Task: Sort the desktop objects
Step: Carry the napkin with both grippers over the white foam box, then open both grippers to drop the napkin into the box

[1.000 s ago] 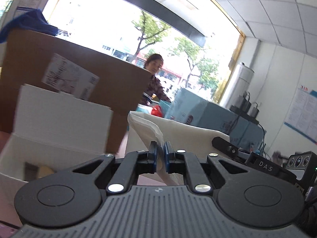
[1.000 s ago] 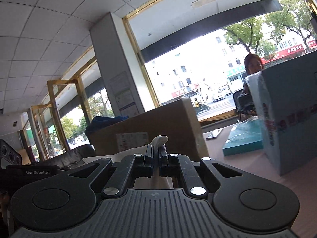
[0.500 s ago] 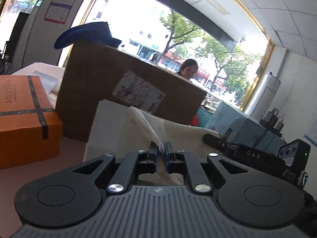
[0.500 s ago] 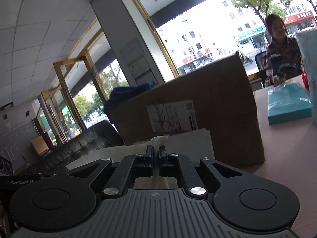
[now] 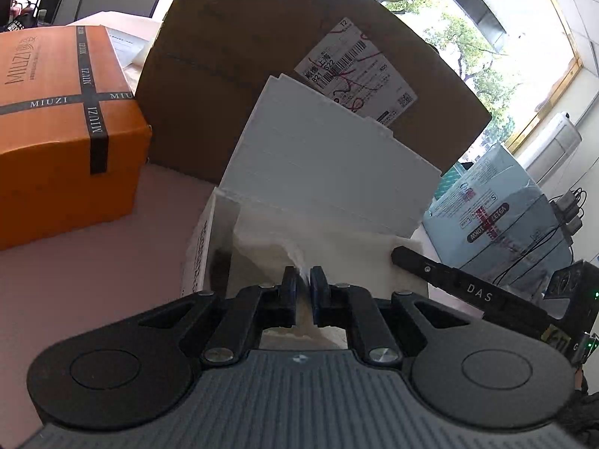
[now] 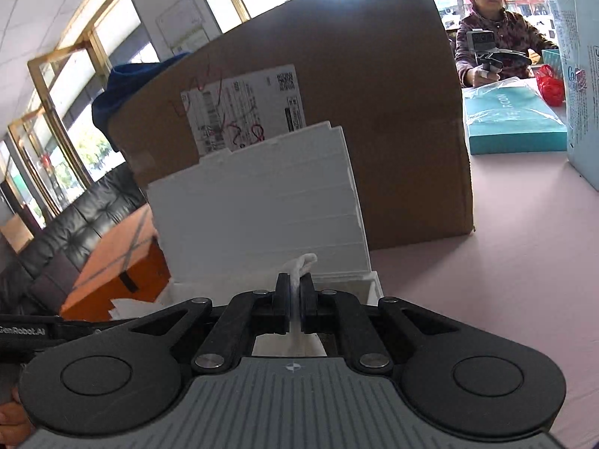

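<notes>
We see our left black two-finger gripper [image 5: 303,280] pinched tight on a fold of the thin white crumpled cloth [image 5: 337,252], which rises straight up between its fingertips and spreads ahead of them into the open white foam box [image 5: 209,239]. The cloth is pale, soft and creased, with a ragged ridge running back from the pinch; it fills most of the box interior. The box's white ribbed lid [image 5: 329,164] stands tilted back behind the cloth, leaning against the large brown cardboard carton [image 5: 262,56] with a white shipping label. To the far left sits an orange gift box with black ribbon bands [image 5: 63,127] on the pink tabletop [image 5: 93,273].

Further right, our right black two-finger gripper [image 6: 294,286] is likewise clamped on a bunched corner of the same cloth [image 6: 301,263], a small white twisted tuft poking up just past its fingertips, over the box's near right edge. To the right lie a teal flat package [image 6: 513,123] and a pale blue carton [image 6: 580,75], well apart from the box.
</notes>
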Demonstrator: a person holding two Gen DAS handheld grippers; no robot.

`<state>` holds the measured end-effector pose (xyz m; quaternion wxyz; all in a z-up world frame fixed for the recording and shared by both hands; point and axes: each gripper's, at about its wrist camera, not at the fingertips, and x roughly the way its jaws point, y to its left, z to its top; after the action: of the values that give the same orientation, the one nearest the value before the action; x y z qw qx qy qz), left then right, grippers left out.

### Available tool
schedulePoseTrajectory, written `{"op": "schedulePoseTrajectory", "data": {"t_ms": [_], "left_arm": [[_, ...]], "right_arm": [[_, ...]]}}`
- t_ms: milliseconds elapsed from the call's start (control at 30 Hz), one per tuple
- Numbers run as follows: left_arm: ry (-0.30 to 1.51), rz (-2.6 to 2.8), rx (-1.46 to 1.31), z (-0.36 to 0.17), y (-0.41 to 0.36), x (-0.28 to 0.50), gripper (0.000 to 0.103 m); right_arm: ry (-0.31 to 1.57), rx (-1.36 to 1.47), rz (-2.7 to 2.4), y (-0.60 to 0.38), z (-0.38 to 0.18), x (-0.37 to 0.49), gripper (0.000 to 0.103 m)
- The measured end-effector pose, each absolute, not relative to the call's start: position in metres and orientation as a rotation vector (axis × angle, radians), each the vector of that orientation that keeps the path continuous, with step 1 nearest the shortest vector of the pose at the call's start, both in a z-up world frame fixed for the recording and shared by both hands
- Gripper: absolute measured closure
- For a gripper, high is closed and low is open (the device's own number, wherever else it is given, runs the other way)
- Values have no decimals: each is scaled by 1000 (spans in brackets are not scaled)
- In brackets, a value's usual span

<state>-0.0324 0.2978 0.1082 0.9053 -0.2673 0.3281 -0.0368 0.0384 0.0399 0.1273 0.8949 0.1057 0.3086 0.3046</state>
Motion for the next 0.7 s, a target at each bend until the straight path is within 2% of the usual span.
{"op": "schedulePoseTrajectory", "data": {"t_ms": [300, 333, 400, 467, 533, 567, 700], "left_arm": [[698, -58, -533, 106, 299, -27, 94], [698, -57, -528, 105, 298, -26, 91], [691, -51, -519, 106, 298, -26, 77], [676, -48, -521, 108, 299, -28, 48], [647, -41, -535, 111, 303, -32, 41], [631, -34, -538, 113, 304, -34, 40], [555, -8, -516, 125, 306, -45, 30]], "right_arm": [[632, 37, 564, 66, 110, 39, 98], [620, 13, 558, 69, 109, 38, 98], [602, -28, 549, 73, 108, 37, 97], [586, -61, 540, 77, 107, 36, 96], [580, -63, 536, 78, 109, 37, 77], [578, -53, 541, 77, 111, 37, 74], [584, -30, 561, 75, 120, 36, 72]]}}
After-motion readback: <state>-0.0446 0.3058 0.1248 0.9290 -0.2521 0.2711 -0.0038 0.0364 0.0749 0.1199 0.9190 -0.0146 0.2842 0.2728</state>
